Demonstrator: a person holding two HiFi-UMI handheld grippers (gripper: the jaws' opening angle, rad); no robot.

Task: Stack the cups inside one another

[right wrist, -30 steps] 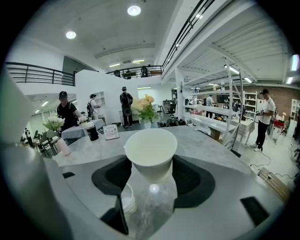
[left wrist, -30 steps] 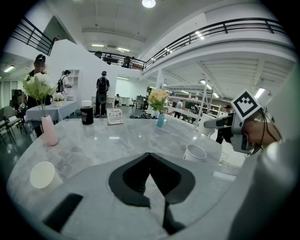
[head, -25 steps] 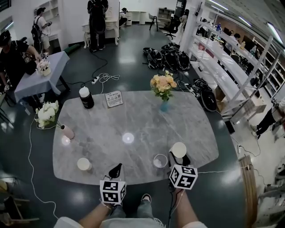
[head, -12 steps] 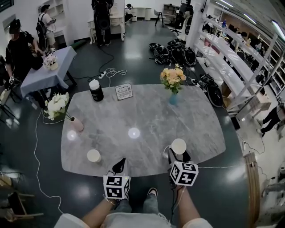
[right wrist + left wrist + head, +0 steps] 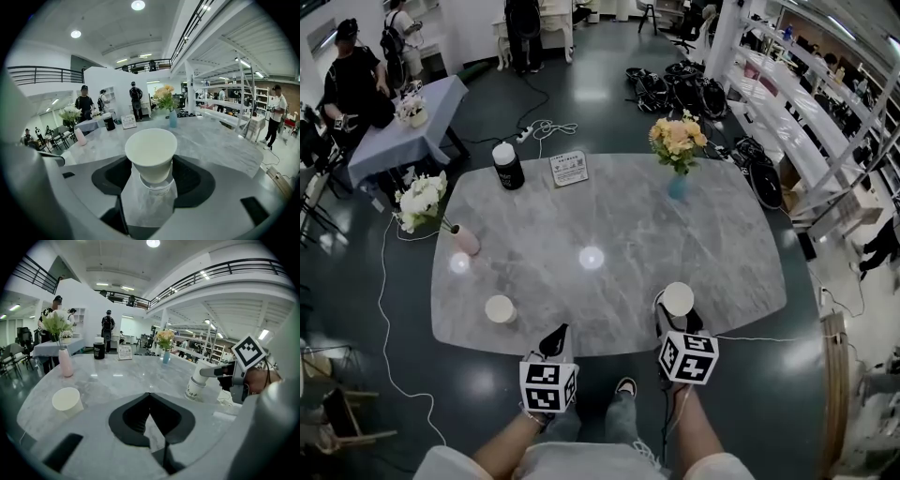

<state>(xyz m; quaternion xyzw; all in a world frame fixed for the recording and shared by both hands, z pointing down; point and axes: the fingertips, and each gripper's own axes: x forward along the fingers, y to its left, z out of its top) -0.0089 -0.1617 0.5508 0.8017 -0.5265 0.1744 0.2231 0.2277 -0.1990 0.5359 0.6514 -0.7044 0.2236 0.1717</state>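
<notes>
Left gripper view alone showed the stack from the side. The white cup (image 5: 209, 371) leaned in the mouth of a printed cup (image 5: 193, 390) that stood on the surface (image 5: 117, 376). The head view gave only the white cup's round mouth at the tips of the right tongs (image 5: 677, 322). The right gripper view showed just a rim of the printed cup beneath it.

Right tongs: spread about cup-wide, clamped on the white cup's sides.

Left tongs (image 5: 150, 397): tips pressed together, nothing between them, off the surface's near edge.

A spare white cup (image 5: 67, 401) stood ahead and left of the left tongs, apart from them.
</notes>
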